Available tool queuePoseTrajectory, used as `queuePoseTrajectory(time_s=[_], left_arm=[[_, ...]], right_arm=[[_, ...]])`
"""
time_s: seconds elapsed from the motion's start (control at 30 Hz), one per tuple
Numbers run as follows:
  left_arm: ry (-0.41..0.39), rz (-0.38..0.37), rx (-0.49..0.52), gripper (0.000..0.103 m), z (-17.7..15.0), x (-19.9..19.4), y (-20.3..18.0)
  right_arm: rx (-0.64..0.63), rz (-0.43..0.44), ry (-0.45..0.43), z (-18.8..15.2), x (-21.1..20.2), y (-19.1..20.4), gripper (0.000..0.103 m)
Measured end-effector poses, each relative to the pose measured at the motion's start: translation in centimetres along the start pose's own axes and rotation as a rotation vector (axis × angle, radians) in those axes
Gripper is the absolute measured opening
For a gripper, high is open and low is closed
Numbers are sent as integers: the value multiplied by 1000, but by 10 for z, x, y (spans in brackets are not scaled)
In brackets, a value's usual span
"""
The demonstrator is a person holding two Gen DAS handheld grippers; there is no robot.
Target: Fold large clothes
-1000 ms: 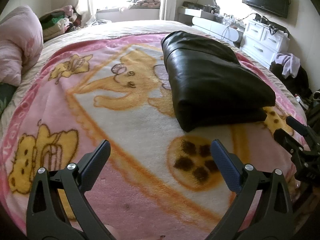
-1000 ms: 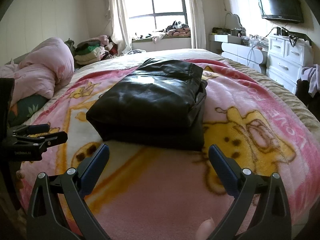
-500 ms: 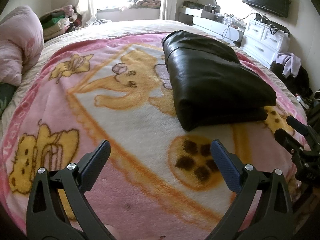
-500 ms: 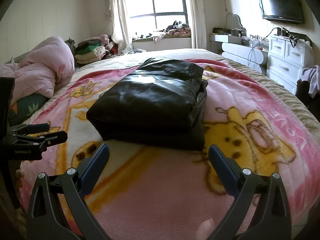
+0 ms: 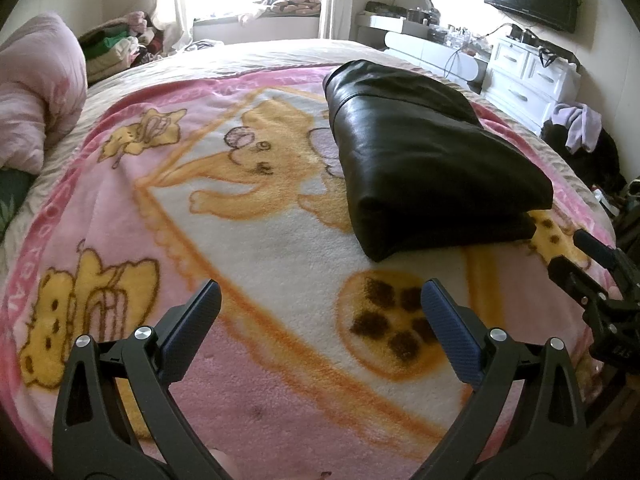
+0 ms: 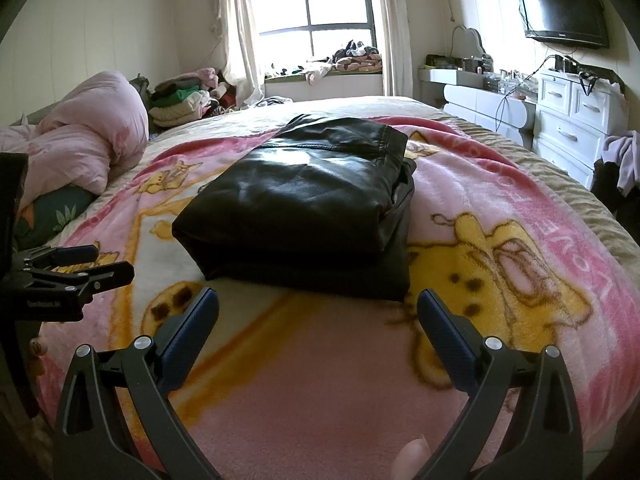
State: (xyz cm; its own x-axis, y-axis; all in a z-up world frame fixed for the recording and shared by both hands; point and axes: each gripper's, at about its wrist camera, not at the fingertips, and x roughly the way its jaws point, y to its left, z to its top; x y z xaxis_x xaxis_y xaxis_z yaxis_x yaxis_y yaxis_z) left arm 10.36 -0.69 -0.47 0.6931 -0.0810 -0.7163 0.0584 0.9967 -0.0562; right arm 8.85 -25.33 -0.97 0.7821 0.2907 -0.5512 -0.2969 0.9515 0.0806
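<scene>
Two grippers, left gripper (image 5: 320, 300) and right gripper (image 6: 318, 306); one jacket (image 6: 304, 196)

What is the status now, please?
Left tongs open, empty. Right tongs open, empty. Black jacket folded on blanket, untouched. Nothing in the way.

Dresser clutter (image 6: 504, 76) too small.

My two wrist views look low across the blanket (image 5: 280, 248) from its near edge, sharing the jacket (image 6: 304, 196).
</scene>
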Motion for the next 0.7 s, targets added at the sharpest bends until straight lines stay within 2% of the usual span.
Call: queuePoseTrajectory(time_s=[0.37, 0.5, 0.6, 0.67, 0.7], left_arm=[[20, 1, 26, 94, -1, 3, -3], [58, -40, 33, 94, -4, 8, -2], [67, -18, 15, 94, -3, 9, 9], [73, 8, -20, 94, 3, 6, 26], [78, 21, -55, 94, 9, 4, 41]], right_arm=[[-8, -8, 12, -2, 1, 0, 99], [-7, -24, -20, 0, -7, -2, 99], [30, -95, -90, 11, -34, -24, 99], [85, -201, -150, 20, -62, -60, 99], [108, -283, -159, 23, -75, -83, 98]])
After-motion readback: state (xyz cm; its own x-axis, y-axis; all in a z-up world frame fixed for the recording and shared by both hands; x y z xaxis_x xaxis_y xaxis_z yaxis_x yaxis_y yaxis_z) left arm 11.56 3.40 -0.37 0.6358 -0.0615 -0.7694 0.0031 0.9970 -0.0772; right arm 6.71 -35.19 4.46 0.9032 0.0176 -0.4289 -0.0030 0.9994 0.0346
